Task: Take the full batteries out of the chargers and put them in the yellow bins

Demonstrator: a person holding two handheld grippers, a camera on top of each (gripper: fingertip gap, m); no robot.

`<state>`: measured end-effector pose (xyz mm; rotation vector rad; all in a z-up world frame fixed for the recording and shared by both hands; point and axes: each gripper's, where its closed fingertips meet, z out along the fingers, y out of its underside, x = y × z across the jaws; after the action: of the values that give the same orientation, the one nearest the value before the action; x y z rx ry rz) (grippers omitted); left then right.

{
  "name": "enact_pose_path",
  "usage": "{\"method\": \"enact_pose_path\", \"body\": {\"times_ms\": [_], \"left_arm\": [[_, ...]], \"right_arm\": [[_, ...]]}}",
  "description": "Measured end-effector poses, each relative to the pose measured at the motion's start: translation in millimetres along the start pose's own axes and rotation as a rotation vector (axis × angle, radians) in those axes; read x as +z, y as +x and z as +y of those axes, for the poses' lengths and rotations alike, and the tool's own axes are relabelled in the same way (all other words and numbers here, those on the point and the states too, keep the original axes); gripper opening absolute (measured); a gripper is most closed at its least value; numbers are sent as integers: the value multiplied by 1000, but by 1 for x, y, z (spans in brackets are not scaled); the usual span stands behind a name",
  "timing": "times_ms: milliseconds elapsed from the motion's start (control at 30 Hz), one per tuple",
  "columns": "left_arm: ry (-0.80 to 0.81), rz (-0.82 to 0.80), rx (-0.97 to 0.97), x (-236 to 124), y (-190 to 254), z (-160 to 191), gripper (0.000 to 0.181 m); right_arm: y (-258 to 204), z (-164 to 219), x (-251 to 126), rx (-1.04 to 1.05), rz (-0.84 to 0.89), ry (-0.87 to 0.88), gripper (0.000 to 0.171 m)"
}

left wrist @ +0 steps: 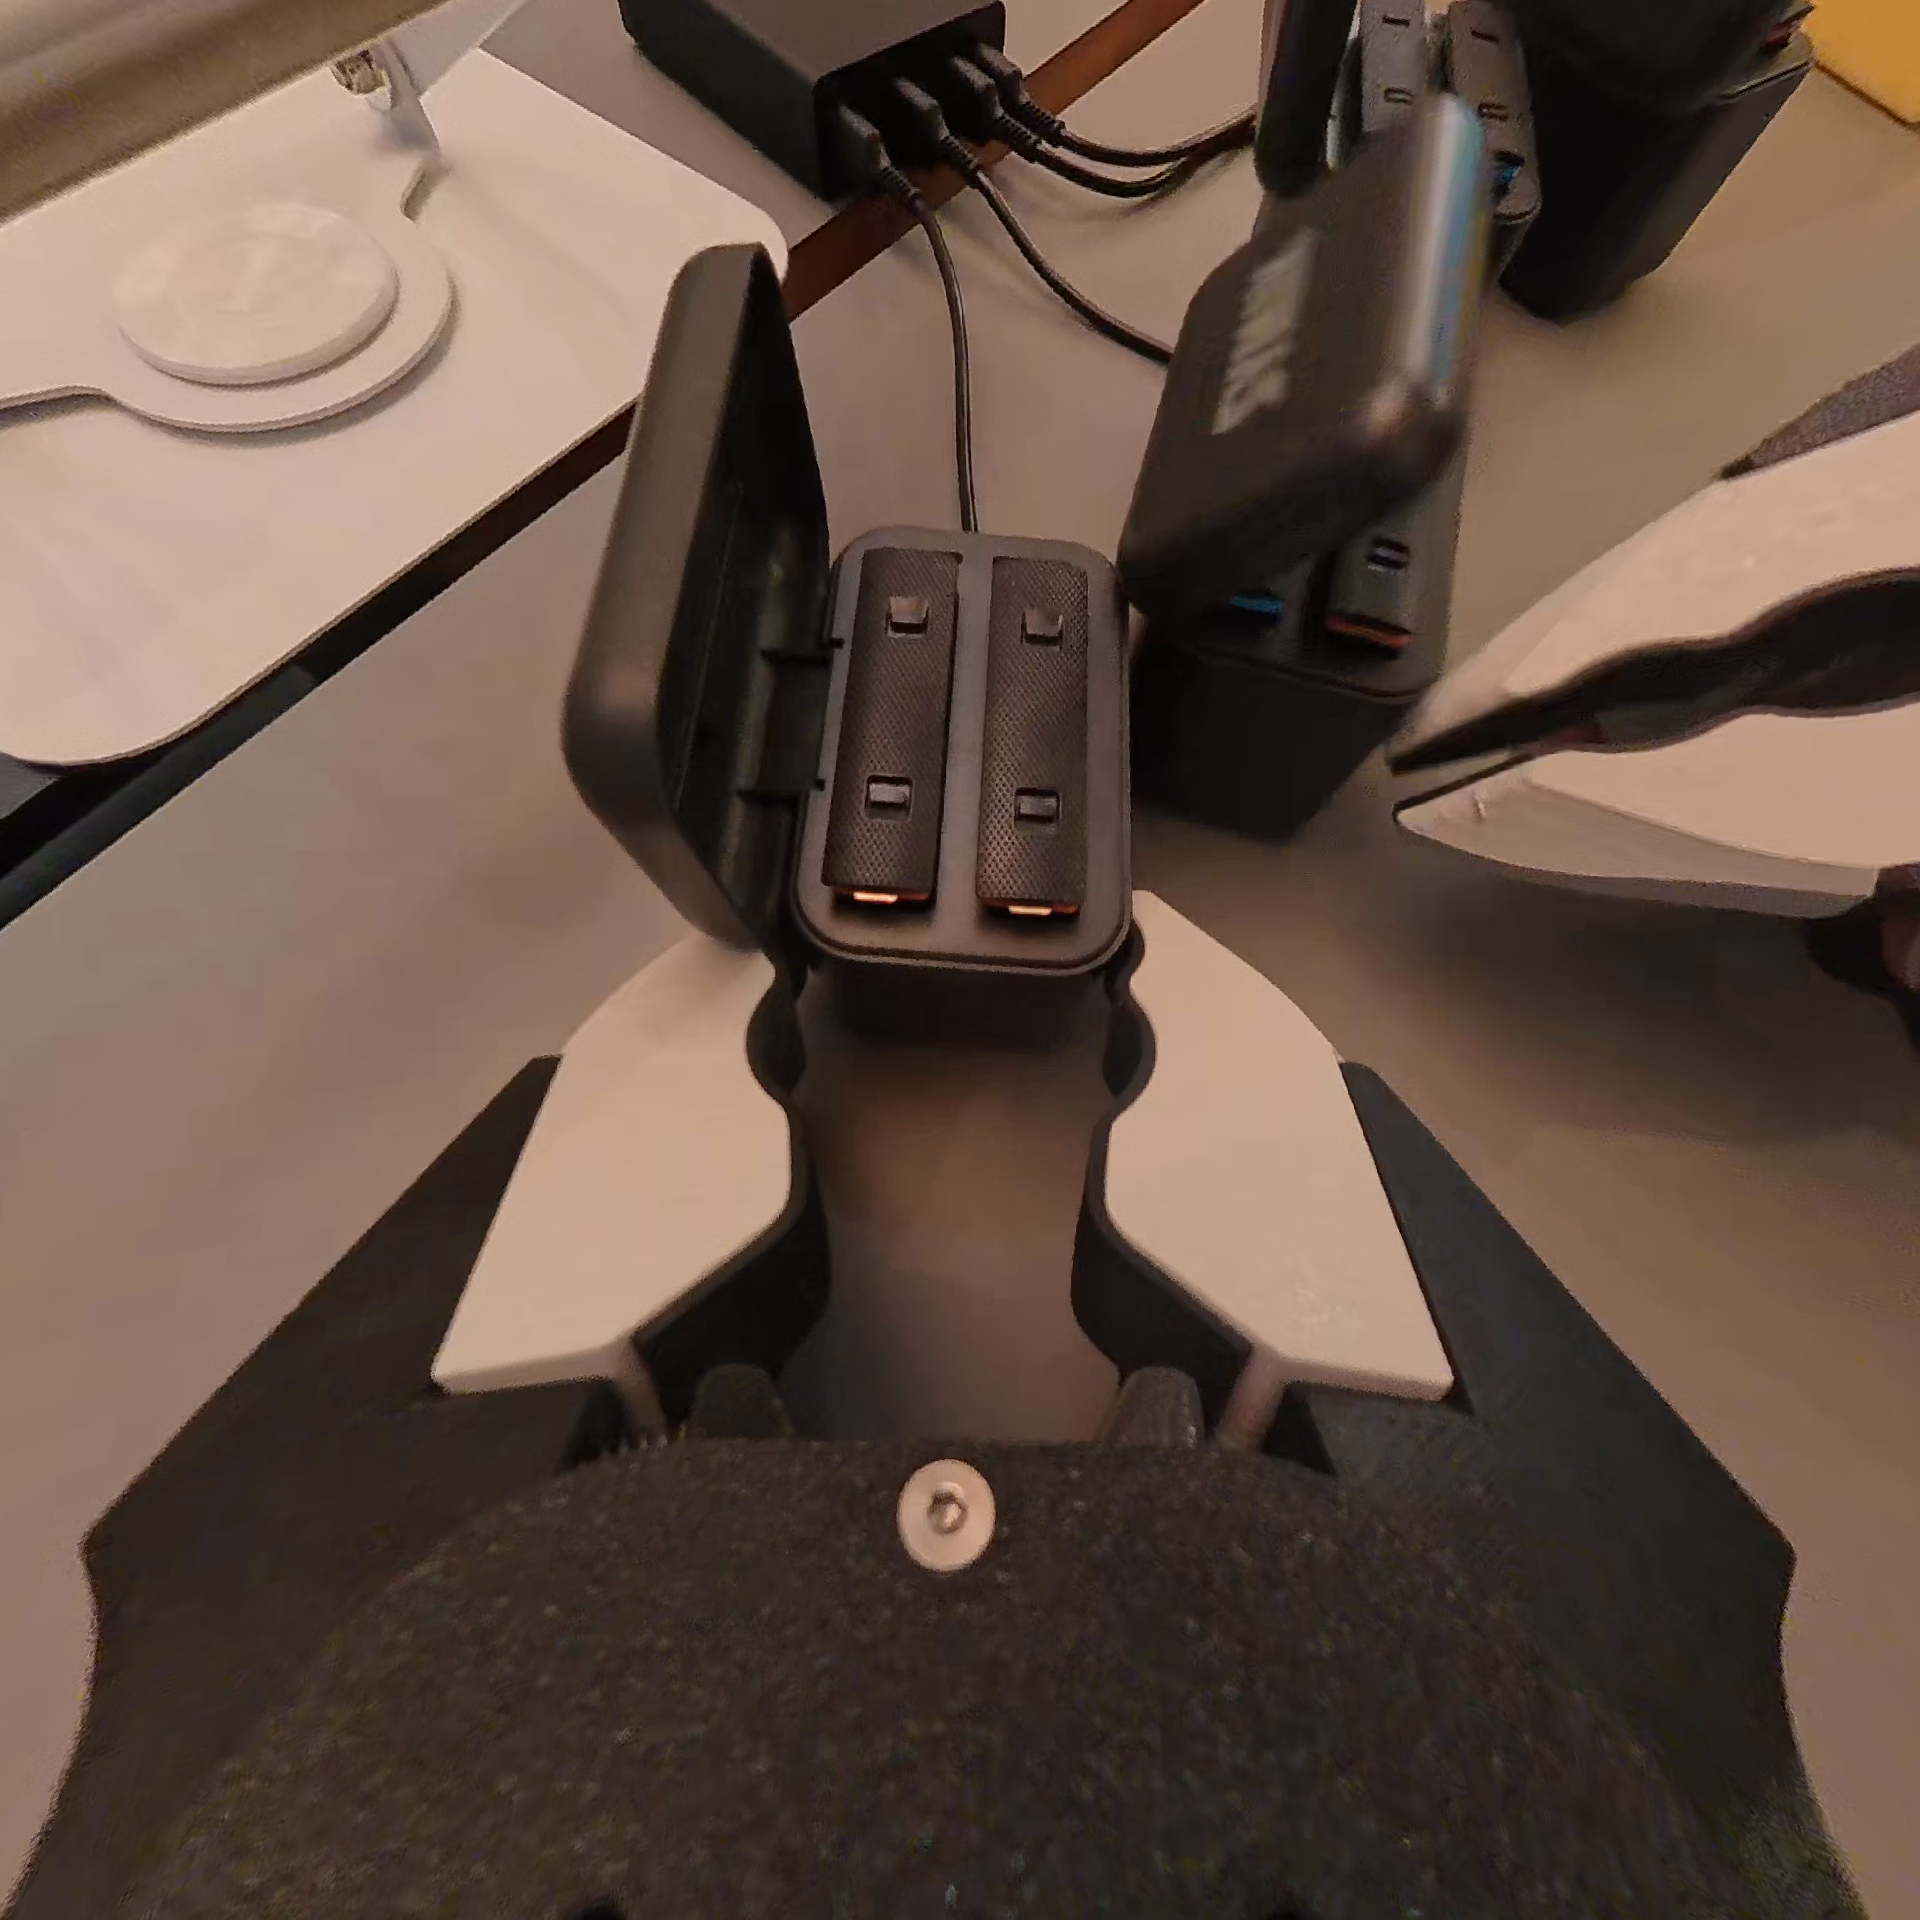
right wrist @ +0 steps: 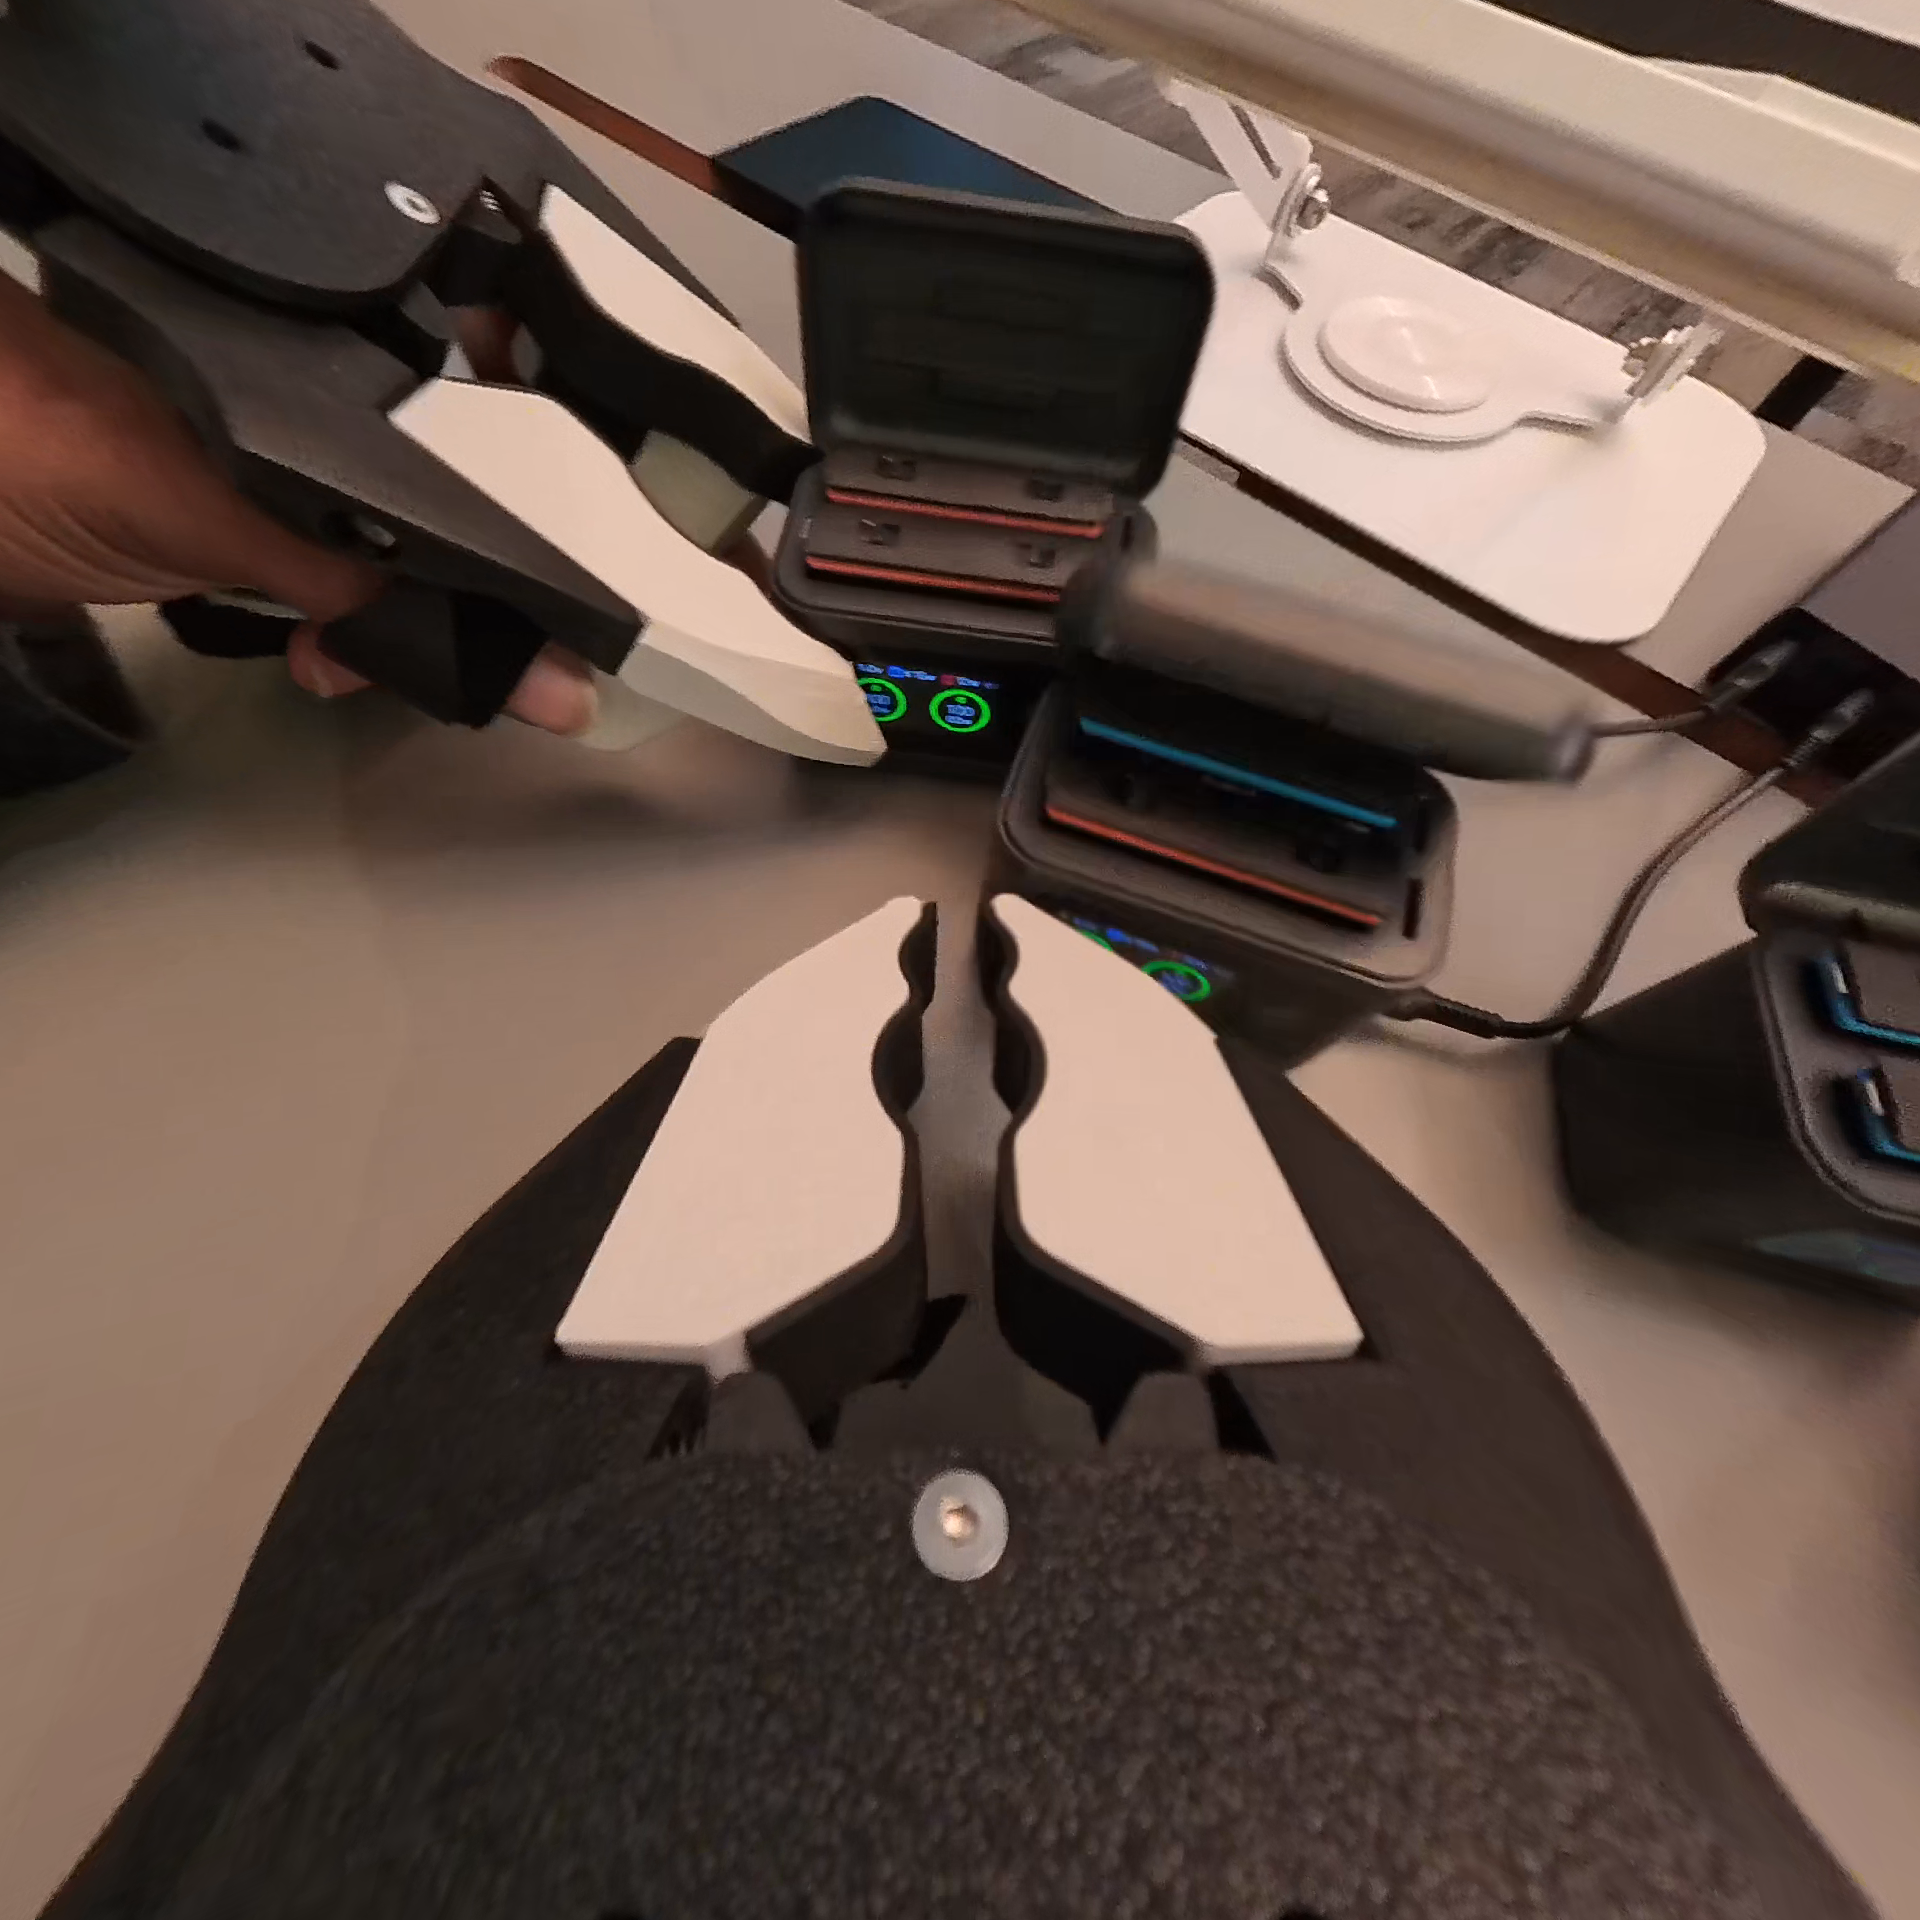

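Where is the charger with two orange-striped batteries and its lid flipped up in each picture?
Left wrist view: the charger sits in the middle, just past the left tool, with its lid standing on its left.
Right wrist view: the same charger is at upper centre, with its lid behind it.
Shared landmark: the white round stand base.

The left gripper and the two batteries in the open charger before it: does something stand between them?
Nothing visible does. The charger's lid is swung open to the side, so both batteries lie exposed. The left gripper is open, fingers astride the charger.
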<state>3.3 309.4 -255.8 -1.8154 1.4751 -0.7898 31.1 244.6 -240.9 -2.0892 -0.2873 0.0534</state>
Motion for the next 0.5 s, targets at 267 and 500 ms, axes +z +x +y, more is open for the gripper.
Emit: {"method": "enact_pose_path", "body": {"times_ms": [267, 500], "left_arm": [[1, 2, -1, -4, -5, 3, 56], [3, 6, 2, -4, -5, 3, 56]], "right_arm": [[4, -1, 2, 5, -6, -28, 23], [-4, -20, -14, -50, -51, -15, 20]]}}
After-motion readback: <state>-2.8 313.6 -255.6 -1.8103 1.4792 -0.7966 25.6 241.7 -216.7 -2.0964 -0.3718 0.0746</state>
